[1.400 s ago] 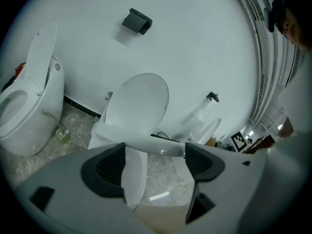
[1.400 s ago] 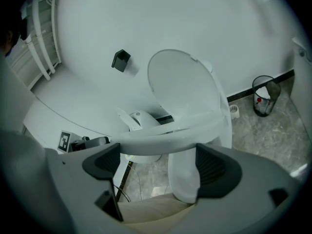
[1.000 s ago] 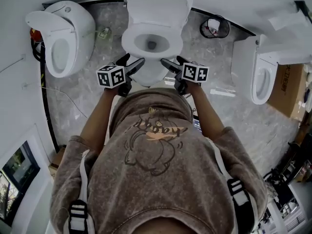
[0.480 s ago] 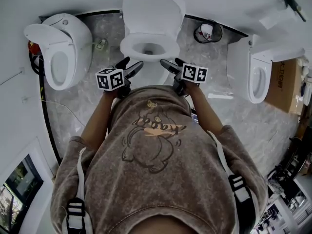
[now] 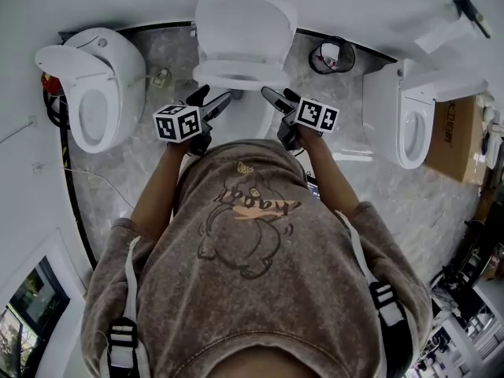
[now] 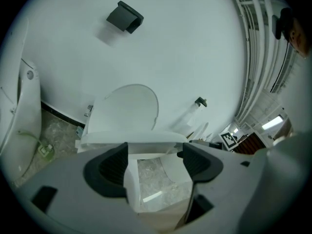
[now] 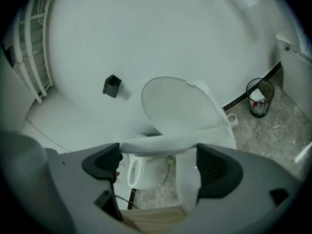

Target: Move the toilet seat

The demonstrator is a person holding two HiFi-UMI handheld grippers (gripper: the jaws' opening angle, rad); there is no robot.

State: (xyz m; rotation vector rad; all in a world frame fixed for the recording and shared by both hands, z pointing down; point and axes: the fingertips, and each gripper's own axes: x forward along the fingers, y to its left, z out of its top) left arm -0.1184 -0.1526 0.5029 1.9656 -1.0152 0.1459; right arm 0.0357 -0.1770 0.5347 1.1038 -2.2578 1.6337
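1. Straight ahead of both tools, at jaw-tip height: toilet seat (image 5: 240, 75), a white oval ring. We judge it to be tipped partway up off the bowl (image 5: 246, 115). Its front rim is nearest the tips, and its hinge end is beyond them, at the foot of the upright lid (image 5: 246, 24).
2. Left gripper (image 5: 213, 97): jaws wide, though they have just been closing a little. Nothing is pinched between the pads. The seat's front rim runs crosswise just above the tips.
3. Right gripper (image 5: 276, 94): jaws wide, nothing between the pads. The same rim crosses just above its tips at a slight slant. We cannot tell whether the rim rests on either tool.
4. Handling, our estimate: stiff moulded plastic, fairly light, glossy and likely slippery against the pads. Being hinged at the far end, it should swing in an arc rather than lift free.
5. Where to take hold, our estimate: the front rim, one tool either side of its middle, supporting from underneath. Alternatively, roll a tool so its jaws close over the thin edge.
6. Risk, our estimate: the smooth rim could slide off the tips and the seat drop onto the bowl.
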